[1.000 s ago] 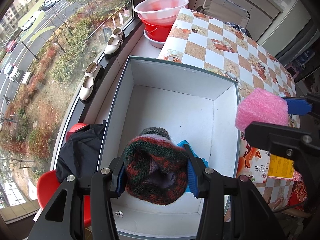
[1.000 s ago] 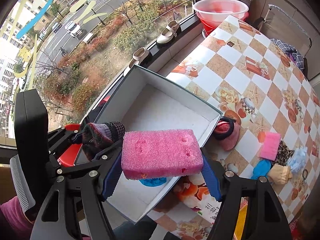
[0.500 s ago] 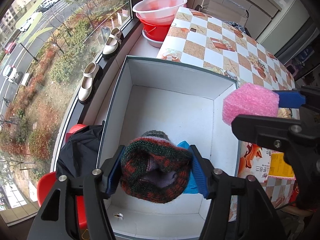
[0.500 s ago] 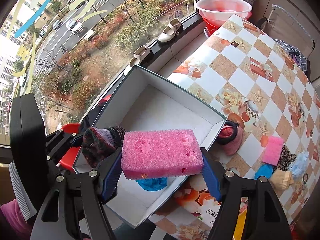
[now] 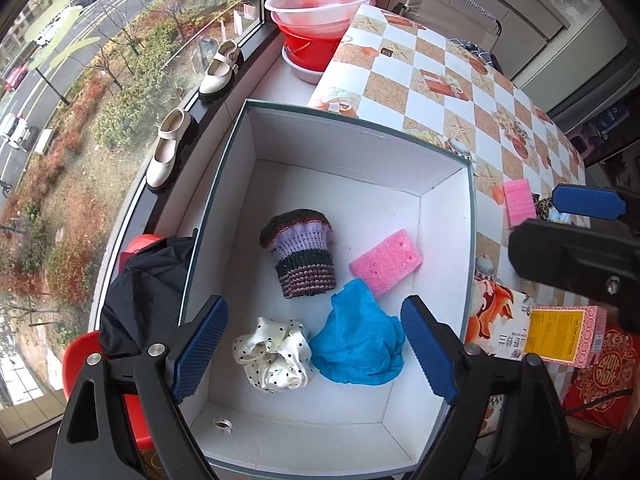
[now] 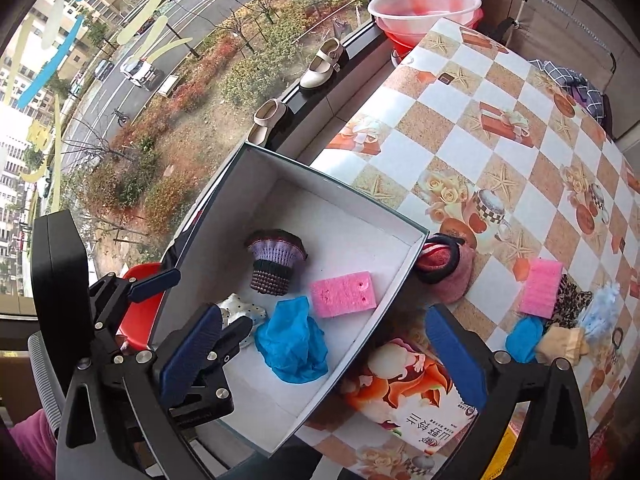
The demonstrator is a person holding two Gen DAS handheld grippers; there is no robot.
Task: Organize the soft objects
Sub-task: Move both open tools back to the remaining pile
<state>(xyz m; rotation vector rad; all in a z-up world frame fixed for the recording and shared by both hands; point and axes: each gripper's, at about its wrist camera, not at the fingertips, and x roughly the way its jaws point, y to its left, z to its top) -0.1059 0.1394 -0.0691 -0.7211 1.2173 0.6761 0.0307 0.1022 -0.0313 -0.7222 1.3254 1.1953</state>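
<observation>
Both tools hang over the white box (image 5: 448, 216), pointing steeply down. The left tool (image 5: 316, 344) and the right tool (image 6: 324, 356) have just been opening and now stand wide with nothing between the jaws; the knitted hat (image 5: 302, 254) and the pink sponge (image 5: 386, 262) lie loose on the box floor, beside a blue cloth (image 5: 358, 344) and a white dotted scrunchie (image 5: 276, 354). The coming move turns on the soft things still outside the box: in the right wrist view they lie to the right of the box, on the surface (image 6: 452, 148), hence nearer the right tool. Closest is a pink-and-black knitted piece (image 6: 448, 268), touching the box's right wall; farther right sits a cluster, a second pink sponge (image 6: 540, 288) with its long axis running near to far, a leopard-print piece (image 6: 570, 300), a blue item (image 6: 524, 338), a beige item (image 6: 562, 342) and a pale blue fluffy item (image 6: 602, 308). The surface bears a checked orange-and-white printed cloth. Beyond it, a window ledge holds a pair of cream shoes (image 5: 192, 114), and stacked basins (image 5: 320, 20) stand at the far end.
</observation>
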